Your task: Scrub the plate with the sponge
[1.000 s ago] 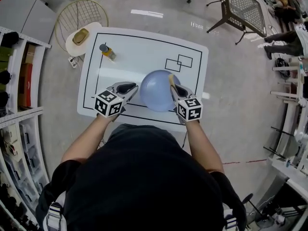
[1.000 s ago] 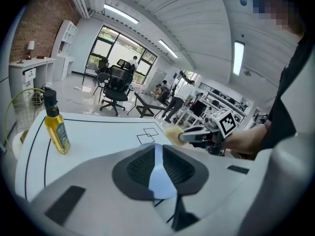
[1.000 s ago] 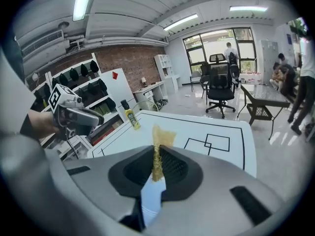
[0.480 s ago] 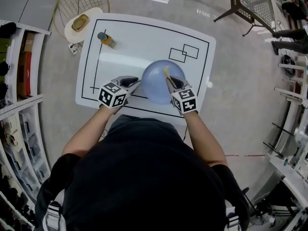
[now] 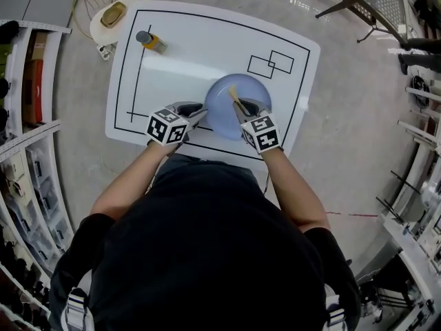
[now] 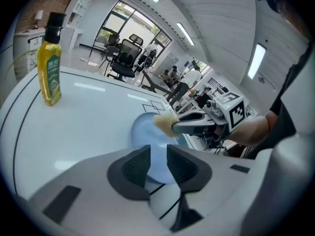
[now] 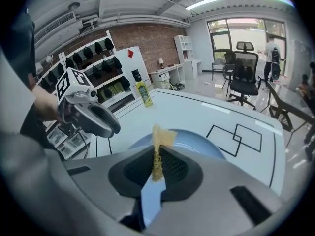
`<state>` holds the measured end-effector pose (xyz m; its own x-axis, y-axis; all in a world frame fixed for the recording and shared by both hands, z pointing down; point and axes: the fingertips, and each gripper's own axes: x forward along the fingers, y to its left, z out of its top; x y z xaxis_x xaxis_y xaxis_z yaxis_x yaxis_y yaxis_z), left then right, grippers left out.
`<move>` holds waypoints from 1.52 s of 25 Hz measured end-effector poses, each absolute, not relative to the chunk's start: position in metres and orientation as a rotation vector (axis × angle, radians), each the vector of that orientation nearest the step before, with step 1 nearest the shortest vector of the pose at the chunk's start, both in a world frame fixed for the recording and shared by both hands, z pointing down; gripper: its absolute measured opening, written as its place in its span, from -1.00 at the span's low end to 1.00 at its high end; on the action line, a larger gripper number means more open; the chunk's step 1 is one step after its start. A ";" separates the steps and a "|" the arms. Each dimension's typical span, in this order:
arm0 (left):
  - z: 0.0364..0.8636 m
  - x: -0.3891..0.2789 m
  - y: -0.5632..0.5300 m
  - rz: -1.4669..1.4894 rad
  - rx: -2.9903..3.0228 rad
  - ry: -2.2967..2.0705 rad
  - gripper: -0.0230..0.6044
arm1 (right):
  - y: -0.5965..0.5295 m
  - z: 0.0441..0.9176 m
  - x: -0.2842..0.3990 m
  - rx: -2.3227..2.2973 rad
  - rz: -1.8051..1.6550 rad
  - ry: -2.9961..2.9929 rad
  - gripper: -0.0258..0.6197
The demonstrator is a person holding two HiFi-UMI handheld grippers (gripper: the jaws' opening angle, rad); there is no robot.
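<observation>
A light blue plate (image 5: pixel 247 88) lies on the white table (image 5: pixel 193 54) near its front edge. My right gripper (image 5: pixel 241 106) is shut on a thin yellow sponge (image 5: pixel 233 94), which stands up from the jaws over the plate's middle (image 7: pixel 160 137). My left gripper (image 5: pixel 200 114) is at the plate's left rim. Its jaws are opening: in the left gripper view (image 6: pixel 156 152) the pads stand apart and the plate's rim (image 6: pixel 147 132) shows through the gap. That view also shows the sponge (image 6: pixel 165 122) and the right gripper (image 6: pixel 183 127).
A yellow soap bottle (image 5: pixel 150 41) stands at the table's far left. Two overlapping black rectangles (image 5: pixel 270 64) are drawn at the far right. A round stool (image 5: pixel 114 16) sits beyond the left corner, and shelves (image 5: pixel 21 81) line the left side.
The right gripper has carried the sponge from the plate's right rim inward over the plate. The left gripper has stayed at the left rim. The head camera has shifted.
</observation>
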<state>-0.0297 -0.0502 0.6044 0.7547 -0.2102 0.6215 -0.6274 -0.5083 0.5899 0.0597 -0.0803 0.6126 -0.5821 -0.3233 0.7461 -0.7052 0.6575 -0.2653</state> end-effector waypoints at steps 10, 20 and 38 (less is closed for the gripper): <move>0.653 -0.032 -0.040 0.643 1.976 -0.628 -0.52 | -0.070 0.644 0.039 0.623 0.648 -2.168 -0.83; 0.678 -0.024 -0.032 0.661 1.921 -0.620 -0.48 | -0.058 0.662 0.021 0.422 0.582 -2.151 -0.83; 0.698 -0.009 -0.026 0.682 1.881 -0.564 -0.53 | -0.038 0.685 0.004 0.258 0.623 -2.122 -0.83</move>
